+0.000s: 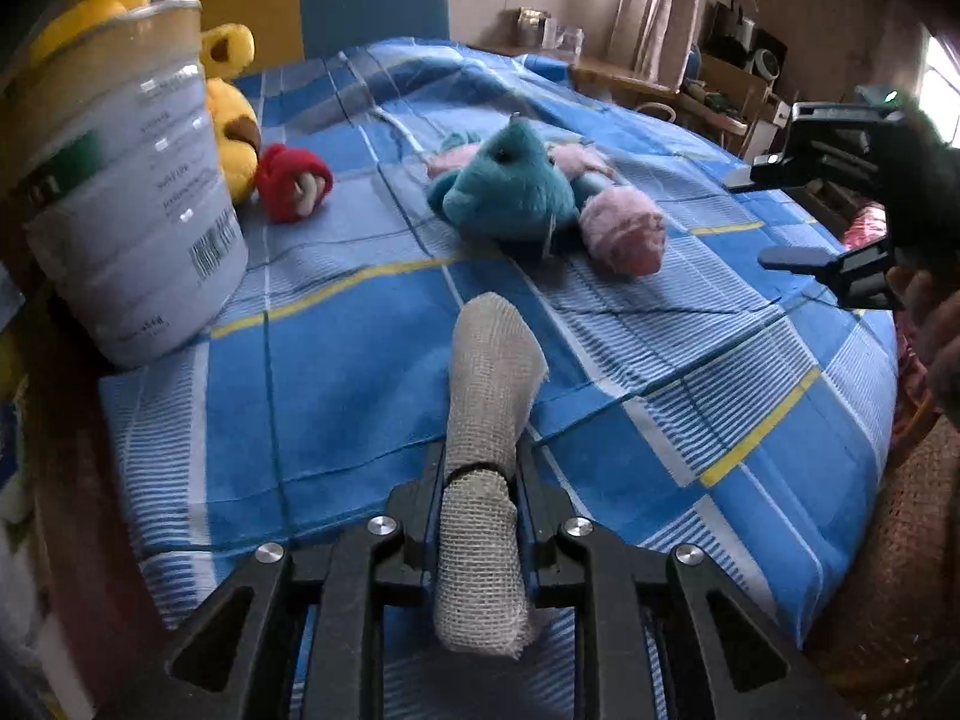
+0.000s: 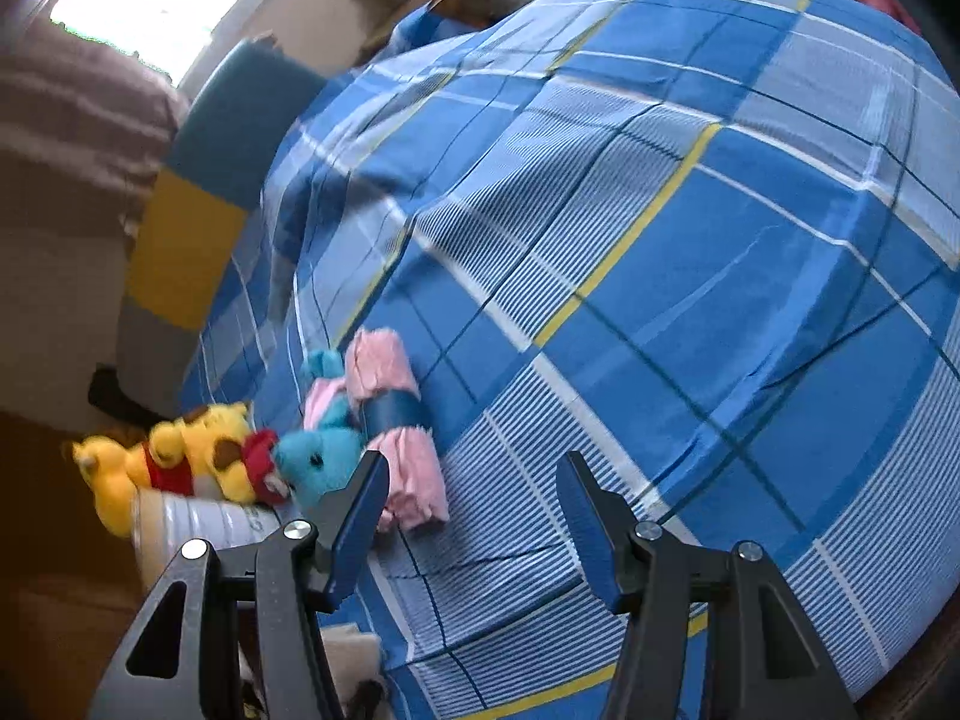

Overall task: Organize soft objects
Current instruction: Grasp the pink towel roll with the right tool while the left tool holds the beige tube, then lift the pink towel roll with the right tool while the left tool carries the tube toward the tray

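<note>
My left gripper [image 1: 480, 468] is shut on a beige gauze roll [image 1: 489, 396] and holds it above the blue checked bedspread [image 1: 336, 396]. A teal and pink plush toy [image 1: 528, 192] lies on the spread ahead of it; it also shows in the right wrist view [image 2: 360, 432]. A small red plush [image 1: 293, 180] and a yellow bear [image 1: 231, 120] lie at the left, next to a white tub [image 1: 132, 204]. My right gripper [image 2: 474, 480] is open and empty above the spread; it also shows at the right edge of the left wrist view [image 1: 774, 219].
A blue and yellow headboard [image 1: 372, 3] stands at the far end of the bed. A cluttered wooden desk [image 1: 690, 84] and curtains lie beyond the bed at the right. The yellow bear [image 2: 174, 456] and tub [image 2: 198, 525] sit at the bed's left edge.
</note>
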`<control>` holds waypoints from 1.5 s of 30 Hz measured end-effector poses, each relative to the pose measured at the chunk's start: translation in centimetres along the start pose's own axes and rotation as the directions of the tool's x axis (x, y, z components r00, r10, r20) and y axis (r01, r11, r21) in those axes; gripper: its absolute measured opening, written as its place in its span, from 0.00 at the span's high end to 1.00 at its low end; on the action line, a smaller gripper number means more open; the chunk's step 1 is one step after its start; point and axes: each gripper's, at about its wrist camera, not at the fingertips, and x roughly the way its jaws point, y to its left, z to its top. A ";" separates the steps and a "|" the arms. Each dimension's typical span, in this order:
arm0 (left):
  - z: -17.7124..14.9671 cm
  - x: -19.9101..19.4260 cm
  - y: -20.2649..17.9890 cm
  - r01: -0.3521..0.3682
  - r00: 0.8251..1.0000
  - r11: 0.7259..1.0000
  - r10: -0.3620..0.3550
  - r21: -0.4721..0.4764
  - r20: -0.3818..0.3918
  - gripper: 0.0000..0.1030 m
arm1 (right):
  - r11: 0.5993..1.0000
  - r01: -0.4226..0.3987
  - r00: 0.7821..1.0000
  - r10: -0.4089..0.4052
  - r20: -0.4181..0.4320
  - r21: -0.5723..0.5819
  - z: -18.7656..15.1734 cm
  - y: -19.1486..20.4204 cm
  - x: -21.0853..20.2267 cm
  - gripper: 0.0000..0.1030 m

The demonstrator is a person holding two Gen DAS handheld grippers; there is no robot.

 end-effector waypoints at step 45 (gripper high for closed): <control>-0.7 -0.2 -0.2 0.012 0.994 0.999 -0.016 0.029 0.109 0.80 | 0.722 0.300 0.931 -0.365 0.025 -0.623 -3.5 4.9 6.7 0.61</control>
